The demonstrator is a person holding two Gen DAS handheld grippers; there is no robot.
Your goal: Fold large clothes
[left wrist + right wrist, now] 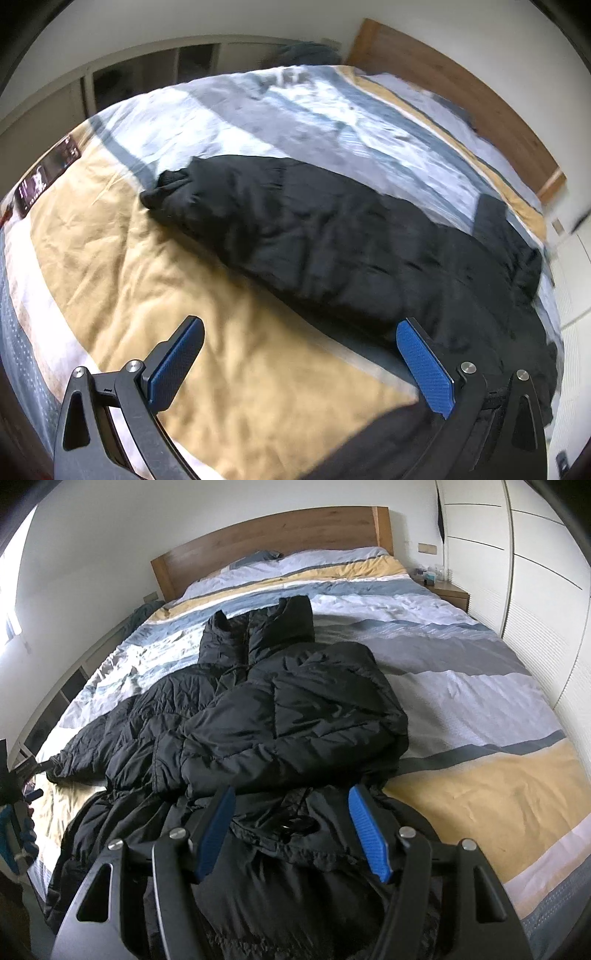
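On the bed (480, 686), black puffer jacket (280, 716) half folded; my left gripper (299, 354) and right gripper (291, 823) both wide, empty. Slippery padding may spring open, sleeve (221, 199) may trail.

There was one black puffer jacket (258, 716), lying on one striped duvet (461, 686). One wooden headboard (273, 535) stood at the far end, with one bedside table (450, 590) at far right. Two grippers showed, left (299, 328) and right (291, 794), each with two blue-padded fingers.
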